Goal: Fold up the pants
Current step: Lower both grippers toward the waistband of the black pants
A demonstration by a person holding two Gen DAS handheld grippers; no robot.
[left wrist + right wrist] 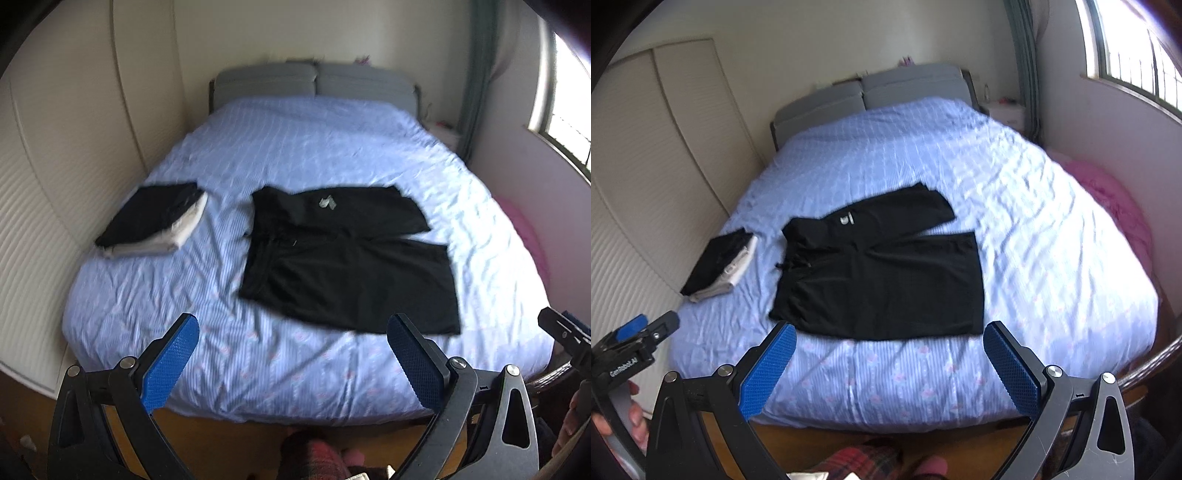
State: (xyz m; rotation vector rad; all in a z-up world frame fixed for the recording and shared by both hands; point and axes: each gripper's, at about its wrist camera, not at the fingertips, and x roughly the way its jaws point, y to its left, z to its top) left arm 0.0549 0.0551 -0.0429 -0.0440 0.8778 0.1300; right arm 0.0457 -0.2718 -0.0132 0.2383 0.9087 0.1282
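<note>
Black pants (343,254) lie spread flat on the blue bedsheet (295,155), waistband to the left, both legs to the right, a small grey label near the top. They also show in the right wrist view (882,273). My left gripper (291,325) is open and empty, held above the foot of the bed, short of the pants. My right gripper (890,332) is open and empty, just in front of the pants' near edge. The right gripper's tip (561,328) shows at the far right of the left wrist view.
A stack of folded clothes (151,221), black on white, lies on the bed's left side (720,262). A grey headboard (314,81) is at the far end. A cupboard wall (55,166) stands left; a pink blanket (1115,210) and a window (1137,55) are right.
</note>
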